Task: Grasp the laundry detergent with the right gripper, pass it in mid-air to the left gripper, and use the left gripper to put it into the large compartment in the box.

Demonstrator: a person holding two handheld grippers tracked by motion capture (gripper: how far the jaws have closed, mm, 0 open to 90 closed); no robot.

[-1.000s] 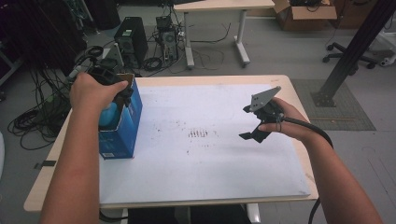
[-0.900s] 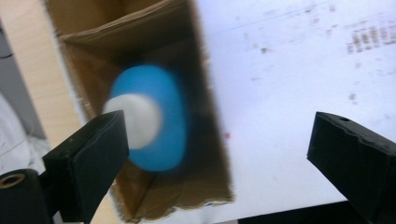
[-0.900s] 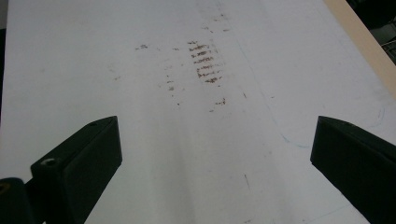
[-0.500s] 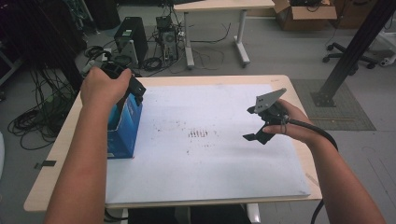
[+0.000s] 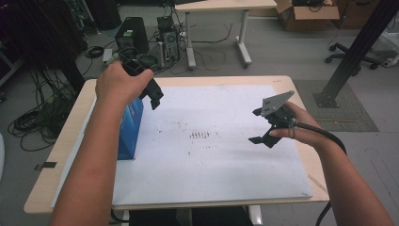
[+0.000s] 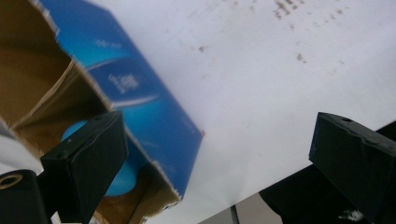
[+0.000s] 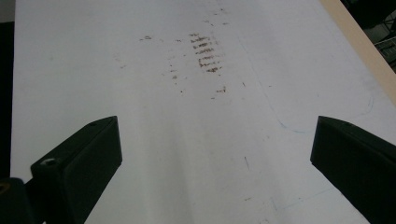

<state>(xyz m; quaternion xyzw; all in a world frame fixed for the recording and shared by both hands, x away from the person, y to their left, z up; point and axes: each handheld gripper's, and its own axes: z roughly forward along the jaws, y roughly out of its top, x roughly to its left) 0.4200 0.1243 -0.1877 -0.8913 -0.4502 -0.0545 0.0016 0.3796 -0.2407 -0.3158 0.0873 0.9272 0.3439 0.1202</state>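
You hold two grippers above a table covered with a white sheet, a blue box at its left.

From the high view, your left hand (image 5: 123, 82) hides much of the left gripper (image 5: 153, 98) and your forearm covers part of the blue box (image 5: 129, 129); your right gripper (image 5: 264, 127) hangs spread and empty over the white sheet (image 5: 211, 174). In the left gripper view, wide empty jaws frame the torn-open box holding a half-hidden light blue object (image 6: 122, 172). In the right gripper view, wide jaws frame brown smudges (image 7: 205, 51).

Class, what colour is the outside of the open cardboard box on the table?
Blue, with plain brown cardboard inside; the box shows best in the left gripper view.
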